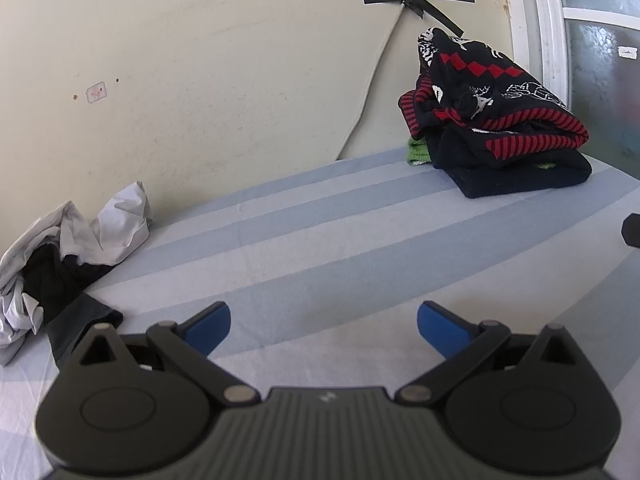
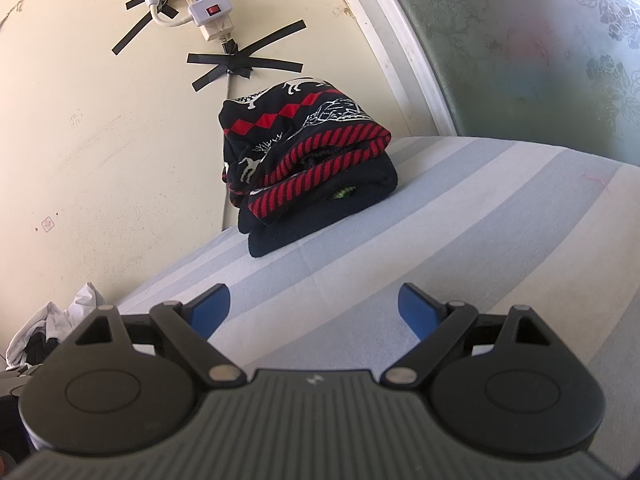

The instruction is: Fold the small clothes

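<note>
A stack of folded dark clothes (image 1: 496,120) (image 2: 308,160), topped by a navy knit with red diamonds and white figures, sits at the far side of the striped bed sheet (image 1: 340,248) (image 2: 440,220) by the wall. A bit of green cloth (image 1: 418,154) pokes out under it. A crumpled heap of white and black clothes (image 1: 64,248) (image 2: 44,328) lies at the left against the wall. My left gripper (image 1: 324,322) hovers open over bare sheet, nothing between its blue pads. My right gripper (image 2: 314,306) is likewise open and empty, short of the stack.
A cream wall (image 1: 200,80) bounds the bed at the back, with a white cable (image 1: 372,76) and a power strip (image 2: 204,4) taped on with black tape. A frosted glass door (image 2: 540,40) with a white frame stands at the right. A dark object (image 1: 632,230) shows at the right edge.
</note>
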The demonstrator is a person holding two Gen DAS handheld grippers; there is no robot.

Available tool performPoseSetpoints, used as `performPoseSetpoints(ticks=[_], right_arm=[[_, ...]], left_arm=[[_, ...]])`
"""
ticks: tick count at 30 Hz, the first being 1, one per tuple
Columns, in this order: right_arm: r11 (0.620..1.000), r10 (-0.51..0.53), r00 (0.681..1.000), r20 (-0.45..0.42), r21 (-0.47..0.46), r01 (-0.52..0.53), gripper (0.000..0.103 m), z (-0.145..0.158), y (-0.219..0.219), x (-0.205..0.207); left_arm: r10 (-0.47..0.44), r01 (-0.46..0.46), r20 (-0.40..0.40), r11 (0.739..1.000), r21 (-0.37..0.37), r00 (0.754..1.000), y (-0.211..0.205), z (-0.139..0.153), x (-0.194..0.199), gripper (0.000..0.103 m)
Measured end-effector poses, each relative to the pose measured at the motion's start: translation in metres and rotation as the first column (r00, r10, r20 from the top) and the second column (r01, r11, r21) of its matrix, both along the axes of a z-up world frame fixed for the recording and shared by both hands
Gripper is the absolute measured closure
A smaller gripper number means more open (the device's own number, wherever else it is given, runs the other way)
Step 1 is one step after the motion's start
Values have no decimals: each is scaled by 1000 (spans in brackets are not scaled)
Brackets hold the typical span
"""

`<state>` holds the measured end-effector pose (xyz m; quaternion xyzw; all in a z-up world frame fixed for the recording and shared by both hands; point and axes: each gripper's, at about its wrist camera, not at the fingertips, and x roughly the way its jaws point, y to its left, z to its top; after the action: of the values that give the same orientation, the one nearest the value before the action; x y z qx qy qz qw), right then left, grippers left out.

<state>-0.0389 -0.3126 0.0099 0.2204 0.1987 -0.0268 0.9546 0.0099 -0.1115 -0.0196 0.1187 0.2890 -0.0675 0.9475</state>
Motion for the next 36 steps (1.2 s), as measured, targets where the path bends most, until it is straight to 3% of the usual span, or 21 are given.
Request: performPoseSetpoints(ticks=[36], right_arm=[[1000, -2, 1000, -2, -1, 2, 10, 0, 0, 1]], left_arm=[[8, -8, -1, 1000, 18, 1000, -1, -2, 1, 0]])
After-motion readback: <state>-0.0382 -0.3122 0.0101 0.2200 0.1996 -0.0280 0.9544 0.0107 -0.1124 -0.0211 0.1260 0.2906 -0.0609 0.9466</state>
